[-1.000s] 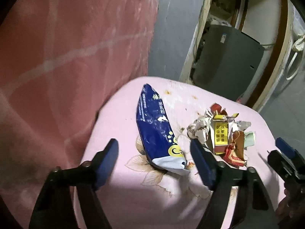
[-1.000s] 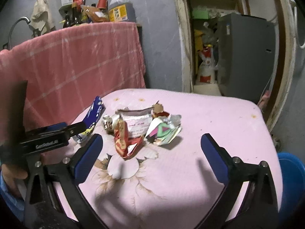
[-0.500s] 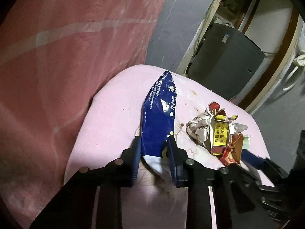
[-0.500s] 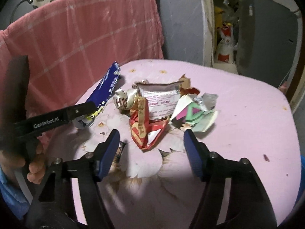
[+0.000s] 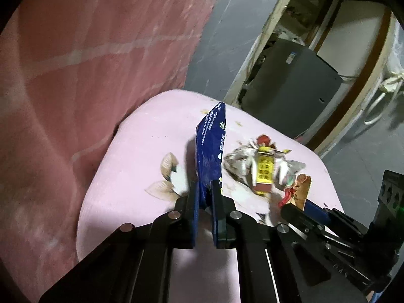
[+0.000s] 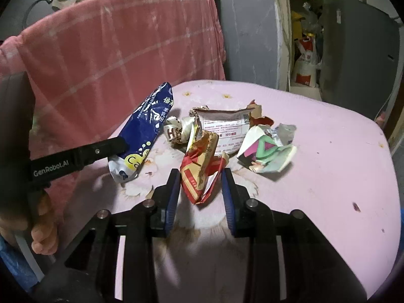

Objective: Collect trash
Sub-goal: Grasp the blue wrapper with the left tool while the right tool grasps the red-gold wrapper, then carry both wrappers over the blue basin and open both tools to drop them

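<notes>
A blue snack bag (image 5: 210, 149) stands up from the pink table (image 5: 141, 146); my left gripper (image 5: 205, 189) is shut on its lower end. It shows in the right wrist view (image 6: 146, 128) too, lifted at one end. A red and yellow crumpled wrapper (image 6: 202, 166) sits between the fingers of my right gripper (image 6: 202, 179), which have closed in around it and touch or nearly touch it. Behind it lie a white printed wrapper (image 6: 224, 128), a brown and white crumpled wrapper (image 6: 176, 131) and a green and pink wrapper (image 6: 267, 151).
A pink checked cloth (image 6: 121, 48) hangs over furniture left of the table. A grey appliance (image 6: 358, 50) stands in the doorway behind. A blue bin rim (image 6: 401, 222) shows at the right edge. My hand (image 6: 43, 222) holds the left gripper's handle.
My left gripper has shut tighter on the blue bag and raised it upright. My right gripper has moved forward and narrowed around the red and yellow wrapper.
</notes>
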Demonstrator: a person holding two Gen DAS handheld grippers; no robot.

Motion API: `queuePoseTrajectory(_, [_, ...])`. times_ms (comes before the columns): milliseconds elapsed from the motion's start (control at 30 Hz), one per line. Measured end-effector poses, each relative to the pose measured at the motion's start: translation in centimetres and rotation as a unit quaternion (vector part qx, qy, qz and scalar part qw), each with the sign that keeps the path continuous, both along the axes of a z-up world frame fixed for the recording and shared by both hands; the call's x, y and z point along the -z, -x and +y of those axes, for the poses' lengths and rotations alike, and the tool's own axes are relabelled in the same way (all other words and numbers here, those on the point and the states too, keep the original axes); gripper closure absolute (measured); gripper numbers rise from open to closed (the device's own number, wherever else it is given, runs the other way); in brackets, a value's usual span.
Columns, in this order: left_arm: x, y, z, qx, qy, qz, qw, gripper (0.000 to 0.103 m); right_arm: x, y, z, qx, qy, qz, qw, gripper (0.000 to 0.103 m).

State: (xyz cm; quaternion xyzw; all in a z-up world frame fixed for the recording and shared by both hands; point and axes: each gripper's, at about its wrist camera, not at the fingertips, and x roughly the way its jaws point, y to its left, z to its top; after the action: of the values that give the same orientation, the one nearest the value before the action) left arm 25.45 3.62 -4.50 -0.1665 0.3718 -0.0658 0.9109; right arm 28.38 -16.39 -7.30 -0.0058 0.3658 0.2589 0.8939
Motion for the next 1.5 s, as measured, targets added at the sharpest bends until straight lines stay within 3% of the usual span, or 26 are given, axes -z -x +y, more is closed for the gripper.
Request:
queuePoseTrajectory(333, [-3.7,6.2,-3.8,0.024,-0.002,-0.107,0.994,0.097,-4.5,6.1,-4.6,0.047,-0.028,-0.113,0.992,0.071])
queuePoseTrajectory(533, [-6.5,9.2,-6.8,0.048,0.005,-0.181,0.9824,0.097,-7.9,9.7,-7.6,0.087,-0.037,-0.188,0.978,0.07])
queuePoseTrajectory(900, [-10.0,10.6,-14.3,0.098,0.022,-0.268,0.9581,0.097,-11.9,14.3,-13.4,0.163,-0.022,-0.284,0.945,0.07])
queuePoseTrajectory(1233, [-11.1,10.6,-21.7,0.161,0.032,-0.296,0.941,0.097,-12.6,17.3,-20.1,0.233,0.002,-0.311,0.922,0.069])
queuePoseTrajectory(1500, [-9.4,9.4,-28.0,0.216,0.032,-0.255,0.9419,0.097,-10.2,18.1,-24.7,0.275,0.01,-0.277,0.921,0.069])
